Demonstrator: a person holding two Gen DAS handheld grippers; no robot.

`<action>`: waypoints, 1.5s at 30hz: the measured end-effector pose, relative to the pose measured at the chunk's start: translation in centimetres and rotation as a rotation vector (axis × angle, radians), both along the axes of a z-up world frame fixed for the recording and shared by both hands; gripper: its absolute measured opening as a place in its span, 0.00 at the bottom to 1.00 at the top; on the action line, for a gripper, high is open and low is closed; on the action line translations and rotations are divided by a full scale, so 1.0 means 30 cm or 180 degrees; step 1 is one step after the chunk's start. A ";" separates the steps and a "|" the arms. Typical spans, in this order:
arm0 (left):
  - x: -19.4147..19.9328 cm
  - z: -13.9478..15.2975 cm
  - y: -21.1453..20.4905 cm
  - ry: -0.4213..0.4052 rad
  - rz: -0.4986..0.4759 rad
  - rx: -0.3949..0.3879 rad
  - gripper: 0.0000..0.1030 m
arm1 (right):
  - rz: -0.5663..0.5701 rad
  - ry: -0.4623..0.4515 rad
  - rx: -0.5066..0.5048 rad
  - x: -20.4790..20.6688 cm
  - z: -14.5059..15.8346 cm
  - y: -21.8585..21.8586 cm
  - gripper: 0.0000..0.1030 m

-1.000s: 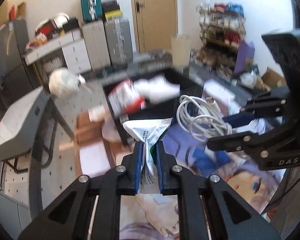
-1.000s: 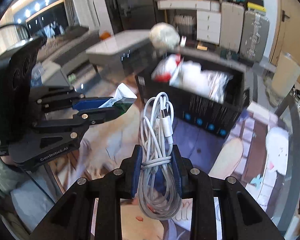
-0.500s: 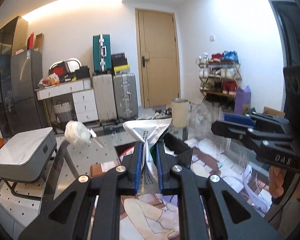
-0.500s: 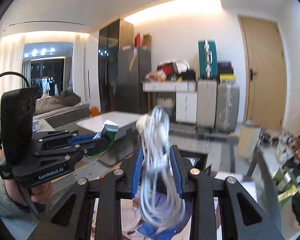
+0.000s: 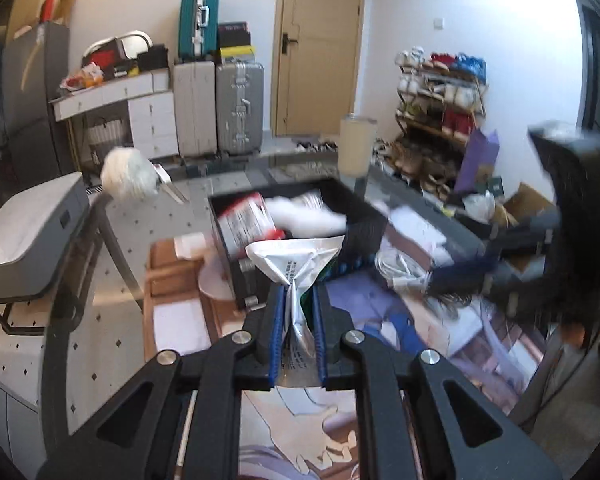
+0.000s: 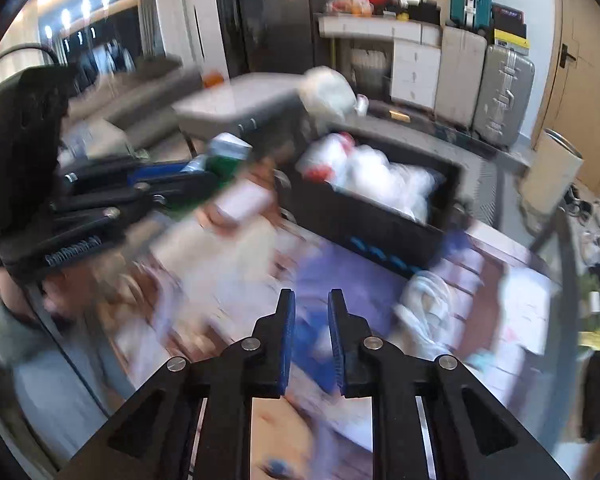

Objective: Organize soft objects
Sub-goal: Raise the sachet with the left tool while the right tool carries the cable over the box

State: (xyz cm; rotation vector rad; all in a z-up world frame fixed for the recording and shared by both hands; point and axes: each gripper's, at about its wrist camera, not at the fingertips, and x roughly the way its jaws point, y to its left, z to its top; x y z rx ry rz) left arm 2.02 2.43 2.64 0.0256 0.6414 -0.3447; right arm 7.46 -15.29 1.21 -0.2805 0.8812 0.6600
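My left gripper (image 5: 297, 292) is shut on a white foil packet (image 5: 296, 264) and holds it above the printed mat, just in front of the black bin (image 5: 364, 216). The bin holds a red-and-white packet (image 5: 246, 222) and white soft bags (image 5: 308, 212). My right gripper (image 6: 310, 300) is empty, its jaws a little apart. The white coiled cable (image 6: 428, 304) lies on the mat to its right, in front of the bin (image 6: 384, 224); it also shows in the left wrist view (image 5: 400, 270). The right wrist view is blurred by motion.
A white fluffy ball (image 5: 129, 174) sits at the table's far left. A beige cylinder bin (image 5: 356, 148) stands behind the black bin. Suitcases (image 5: 218, 108), drawers and a shoe rack (image 5: 440, 92) line the walls. A brown chair (image 5: 176, 280) stands left of the table.
Both grippers tipped up and came back down. The right gripper let go of the white cable, which now lies on the mat. The left still holds the packet.
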 end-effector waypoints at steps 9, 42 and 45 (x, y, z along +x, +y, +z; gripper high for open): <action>0.003 -0.068 -0.096 0.0258 -0.0159 0.0104 0.11 | -0.0486 0.0443 -0.0125 0.128 -0.121 -0.163 0.73; -0.052 0.051 -0.030 -0.0458 0.0172 0.0067 0.11 | -0.0329 -0.1078 0.0779 -0.131 0.135 -0.010 0.28; -0.088 0.092 -0.014 -0.0737 0.0159 -0.0002 0.11 | -0.0352 -0.1343 0.0941 -0.190 0.173 -0.021 0.28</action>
